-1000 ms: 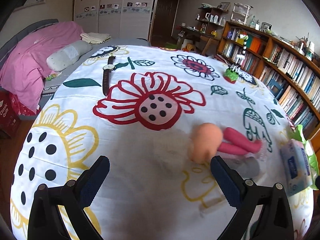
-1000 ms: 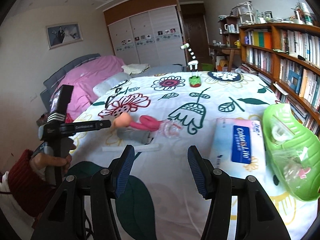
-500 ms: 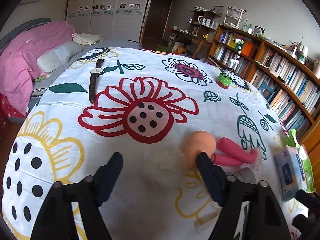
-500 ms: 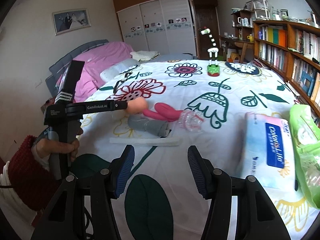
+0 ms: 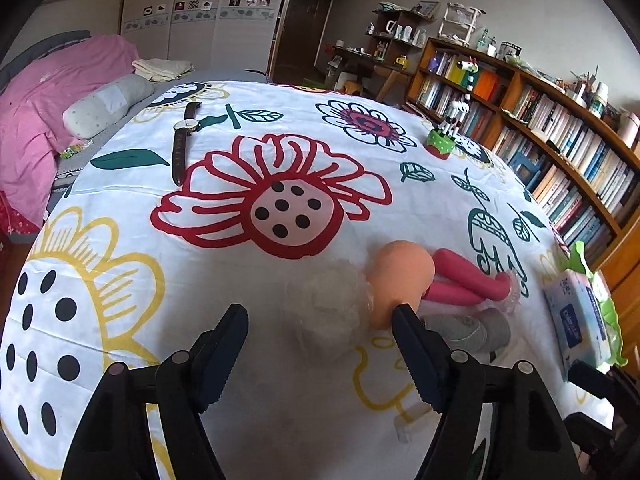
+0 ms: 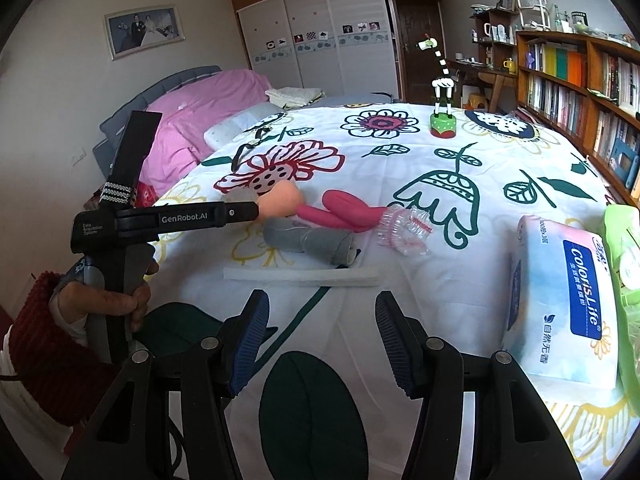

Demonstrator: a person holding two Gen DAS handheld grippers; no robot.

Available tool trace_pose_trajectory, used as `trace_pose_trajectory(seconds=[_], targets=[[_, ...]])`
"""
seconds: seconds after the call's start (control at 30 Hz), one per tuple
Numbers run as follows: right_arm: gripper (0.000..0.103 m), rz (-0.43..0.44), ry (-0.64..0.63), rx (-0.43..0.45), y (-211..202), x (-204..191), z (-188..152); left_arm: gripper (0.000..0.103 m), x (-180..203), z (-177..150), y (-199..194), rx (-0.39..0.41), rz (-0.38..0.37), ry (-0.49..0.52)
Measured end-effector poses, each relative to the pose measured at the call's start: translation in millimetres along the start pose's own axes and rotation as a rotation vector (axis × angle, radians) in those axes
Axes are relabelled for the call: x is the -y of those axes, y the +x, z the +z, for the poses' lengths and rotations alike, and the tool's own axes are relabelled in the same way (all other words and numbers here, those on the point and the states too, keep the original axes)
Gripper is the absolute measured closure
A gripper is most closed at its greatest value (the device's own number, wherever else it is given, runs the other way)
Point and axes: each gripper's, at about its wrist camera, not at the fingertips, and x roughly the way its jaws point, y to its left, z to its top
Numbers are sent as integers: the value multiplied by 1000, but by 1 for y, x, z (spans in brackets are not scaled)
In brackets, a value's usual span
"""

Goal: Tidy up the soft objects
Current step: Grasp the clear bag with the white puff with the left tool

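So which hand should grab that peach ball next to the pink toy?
Left. The left gripper has its fingers right beside the peach ball; the right gripper is behind the white foam strip, farther away.

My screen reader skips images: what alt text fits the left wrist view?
Open left tongs hover over a crumpled clear bag on a flower-print bedspread, beside a peach sponge and pink toy.

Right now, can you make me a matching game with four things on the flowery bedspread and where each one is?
Things:
1. wristwatch
2. giraffe toy
3. tissue pack
4. grey sock roll

Places:
A. right edge, by the green bag
B. just in front of the pink toy
C. far side, standing upright
D. left side, near the grey pillow

Pairs: 1-D, 2-C, 3-A, 4-B
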Motion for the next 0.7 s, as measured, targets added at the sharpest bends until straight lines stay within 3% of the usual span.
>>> trace_pose_trajectory(seconds=[0.17, 0.23, 0.3, 0.53, 0.7], targets=[[46, 11, 9, -15, 7, -1, 0, 26, 1, 4, 3, -3, -2, 13], [46, 12, 10, -18, 8, -2, 0, 34, 1, 6, 3, 4, -7, 18], [46, 11, 11, -19, 9, -3, 1, 50, 0, 9, 4, 13, -23, 18], [46, 8, 38, -25, 13, -2, 5, 60, -4, 5, 1, 13, -78, -2], [46, 4, 37, -24, 16, -4, 12, 61, -6, 0, -9, 21, -81, -8]])
